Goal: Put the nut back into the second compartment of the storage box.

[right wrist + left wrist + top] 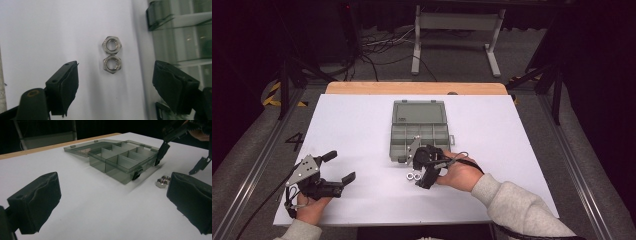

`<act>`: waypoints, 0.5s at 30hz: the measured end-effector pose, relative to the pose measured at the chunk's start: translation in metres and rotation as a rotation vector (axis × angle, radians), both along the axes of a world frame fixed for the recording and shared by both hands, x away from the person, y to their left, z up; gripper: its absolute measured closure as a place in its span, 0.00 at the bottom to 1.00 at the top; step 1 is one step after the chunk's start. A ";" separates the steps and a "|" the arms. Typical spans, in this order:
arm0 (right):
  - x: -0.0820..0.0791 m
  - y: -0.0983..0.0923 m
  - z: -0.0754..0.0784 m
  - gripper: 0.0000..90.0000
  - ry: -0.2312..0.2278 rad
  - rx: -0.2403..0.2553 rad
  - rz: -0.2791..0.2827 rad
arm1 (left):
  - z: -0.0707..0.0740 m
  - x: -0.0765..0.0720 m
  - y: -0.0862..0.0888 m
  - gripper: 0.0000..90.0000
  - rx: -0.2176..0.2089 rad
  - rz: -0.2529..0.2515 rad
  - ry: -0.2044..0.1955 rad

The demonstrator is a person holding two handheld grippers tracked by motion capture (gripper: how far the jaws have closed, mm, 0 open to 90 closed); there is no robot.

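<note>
On the white surface stands a grey transparent compartment box with its lid laid open toward the far side, and two steel hex nuts lie touching each other just beside the front wall of the box. The right gripper is above these nuts with its jaws spread wide and holds nothing; in the right gripper view the nuts lie between the two jaws. The left gripper is well apart at the left side of the surface, also released and empty, held in the person's left hand.
</note>
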State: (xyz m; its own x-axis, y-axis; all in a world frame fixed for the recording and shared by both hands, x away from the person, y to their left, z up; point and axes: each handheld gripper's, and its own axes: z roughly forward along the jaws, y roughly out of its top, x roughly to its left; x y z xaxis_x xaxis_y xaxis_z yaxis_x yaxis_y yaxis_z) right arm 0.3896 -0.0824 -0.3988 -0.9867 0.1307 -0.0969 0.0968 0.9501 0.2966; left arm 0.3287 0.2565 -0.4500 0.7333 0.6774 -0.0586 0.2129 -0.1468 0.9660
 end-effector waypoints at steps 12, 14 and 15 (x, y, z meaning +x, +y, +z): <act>0.006 0.009 -0.026 0.60 0.073 -0.029 0.011 | -0.001 0.001 0.000 0.00 -0.003 -0.003 -0.001; 0.006 0.010 -0.025 0.70 0.062 -0.035 0.019 | -0.001 0.001 0.000 0.00 -0.004 -0.003 0.001; 0.007 0.011 -0.025 0.76 0.065 -0.042 0.013 | -0.001 0.001 0.000 0.00 -0.004 -0.003 0.001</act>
